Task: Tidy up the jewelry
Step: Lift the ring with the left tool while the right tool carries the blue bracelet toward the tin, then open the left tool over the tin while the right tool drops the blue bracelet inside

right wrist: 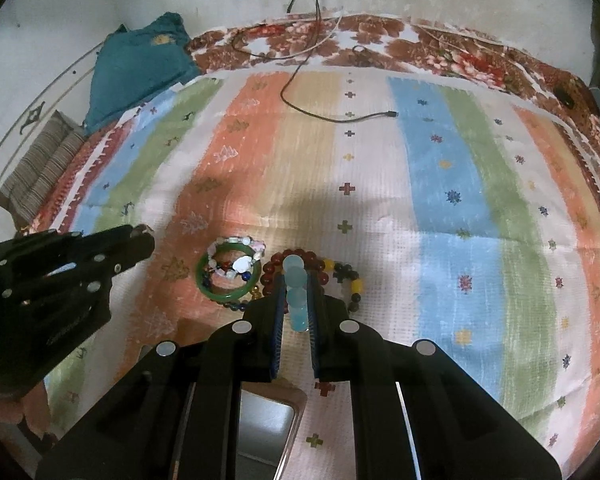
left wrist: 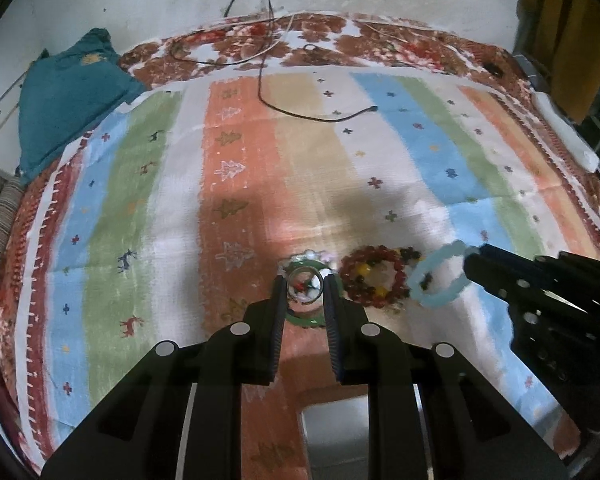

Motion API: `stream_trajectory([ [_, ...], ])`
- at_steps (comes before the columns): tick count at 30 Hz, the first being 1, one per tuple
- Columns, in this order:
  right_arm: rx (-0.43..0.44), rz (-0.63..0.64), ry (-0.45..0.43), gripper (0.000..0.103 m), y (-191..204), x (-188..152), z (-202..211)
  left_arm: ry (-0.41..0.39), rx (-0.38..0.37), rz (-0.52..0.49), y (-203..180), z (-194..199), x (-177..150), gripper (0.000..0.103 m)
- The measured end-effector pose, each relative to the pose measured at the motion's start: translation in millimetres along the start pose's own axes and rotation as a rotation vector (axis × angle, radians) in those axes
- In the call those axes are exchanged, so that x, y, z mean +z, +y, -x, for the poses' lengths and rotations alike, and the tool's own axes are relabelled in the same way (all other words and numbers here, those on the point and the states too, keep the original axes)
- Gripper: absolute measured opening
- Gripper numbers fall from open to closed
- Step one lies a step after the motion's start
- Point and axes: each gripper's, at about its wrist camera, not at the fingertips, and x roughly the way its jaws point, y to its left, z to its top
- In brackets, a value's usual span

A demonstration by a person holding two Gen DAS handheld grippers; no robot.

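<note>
**Striped cloth, scattered bracelets, two claws at work**

Striped cloth (right wrist: pixel 440 184) in orange, tan, white, blue and green is spread over a floral sheet (right wrist: pixel 380 36), with a teal cushion (right wrist: pixel 136 68) seen at ten o'clock and a black cable (right wrist: pixel 332 118) trailed in from twelve o'clock. A metal tin (right wrist: pixel 266 424) is glimpsed at six o'clock beneath the right gripper (right wrist: pixel 296 280), whose jaws are pressed closed on a pale blue bracelet (right wrist: pixel 294 284), held raised over a dark red bead bracelet (left wrist: pixel 374 280). The left gripper (left wrist: pixel 305 280) is seen with its jaws narrowly parted on either side of a thin silver ring (left wrist: pixel 305 285); whether the ring is pinched cannot be told. It is held above a green bangle (right wrist: pixel 228 276), just beside the red beads at their nine o'clock, with mixed bead strands (right wrist: pixel 240 266) lying across it.
</note>
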Motion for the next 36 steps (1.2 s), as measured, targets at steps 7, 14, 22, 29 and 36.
stream_trajectory([
  [7,0.008,0.002,-0.037,0.012,-1,-3,18,-0.034,-0.01,-0.017,-7,19,-8,0.018],
  [14,0.029,0.025,-0.086,0.012,7,-11,36,-0.043,-0.022,-0.017,-7,27,-16,0.018],
  [22,0.027,0.054,-0.101,0.012,15,-22,49,-0.068,-0.038,-0.015,-7,41,-25,0.018],
  [29,0.023,0.066,-0.107,0.012,19,-33,58,-0.081,-0.051,-0.018,-9,51,-35,0.018],
  [36,0.036,0.065,-0.112,0.012,22,-41,65,-0.094,-0.056,-0.017,-8,59,-44,0.018],
])
